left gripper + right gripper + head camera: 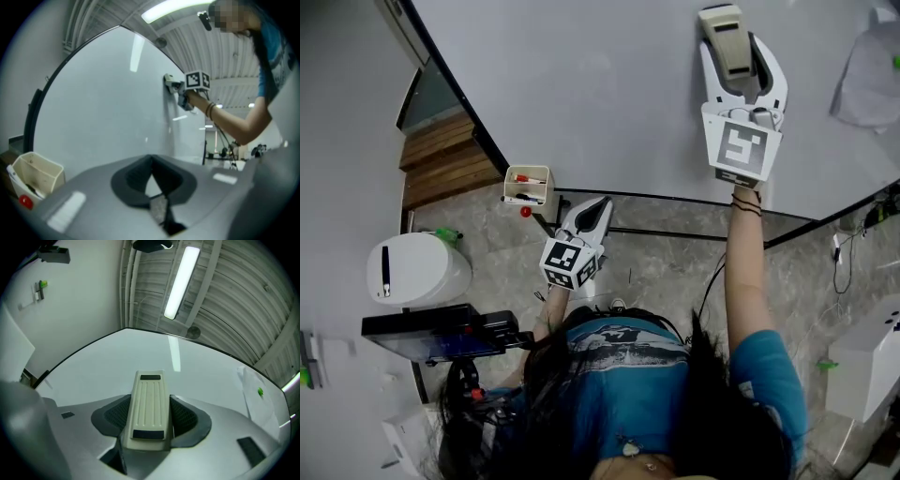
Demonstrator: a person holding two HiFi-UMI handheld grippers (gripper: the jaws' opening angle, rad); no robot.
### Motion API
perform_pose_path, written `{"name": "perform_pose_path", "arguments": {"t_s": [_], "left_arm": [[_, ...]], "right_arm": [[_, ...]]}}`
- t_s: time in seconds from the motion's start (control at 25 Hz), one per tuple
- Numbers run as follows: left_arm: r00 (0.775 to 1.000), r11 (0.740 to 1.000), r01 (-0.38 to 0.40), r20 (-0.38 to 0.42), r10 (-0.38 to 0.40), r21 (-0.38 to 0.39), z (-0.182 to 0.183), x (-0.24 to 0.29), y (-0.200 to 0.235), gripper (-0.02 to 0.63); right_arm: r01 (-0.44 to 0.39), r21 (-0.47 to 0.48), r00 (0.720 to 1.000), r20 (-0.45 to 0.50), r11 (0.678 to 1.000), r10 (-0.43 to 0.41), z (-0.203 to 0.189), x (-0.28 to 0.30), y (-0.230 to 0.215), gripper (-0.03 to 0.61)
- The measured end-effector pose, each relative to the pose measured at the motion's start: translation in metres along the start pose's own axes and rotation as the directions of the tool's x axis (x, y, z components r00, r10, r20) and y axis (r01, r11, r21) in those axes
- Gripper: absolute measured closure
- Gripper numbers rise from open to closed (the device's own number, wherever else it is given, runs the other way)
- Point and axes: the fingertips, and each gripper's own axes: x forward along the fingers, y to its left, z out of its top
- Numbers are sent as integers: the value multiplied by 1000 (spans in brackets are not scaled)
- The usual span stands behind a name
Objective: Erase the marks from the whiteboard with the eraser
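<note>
The left gripper [598, 204] is held low. Its jaws are shut with nothing in them. It is near a small cream box [545, 187] of markers. Higher up, the right gripper [741, 66] squeezes the cream eraser [149, 404] against the whiteboard [609, 94].

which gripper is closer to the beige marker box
Left. The left gripper is right beside the box, just below the board. The right gripper is far up the board, shut on the eraser.
</note>
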Motion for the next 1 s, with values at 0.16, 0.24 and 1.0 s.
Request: {"name": "perform_pose_path", "arguments": {"t_s": [0.16, 0.24, 1.0], "left_arm": [[1000, 1000, -3, -5, 3, 7, -2, -3, 5, 609], [1000, 1000, -9, -3, 9, 3, -1, -6, 8, 609], [996, 998, -56, -71, 56, 0, -25, -47, 40, 609]], "right_arm": [[-82, -69, 996, -44, 994, 79, -12, -7, 51, 316], [-130, -72, 990, -69, 989, 125, -19, -10, 83, 316], [-474, -223, 871, -258, 852, 417, -74, -42, 290, 316]]}}
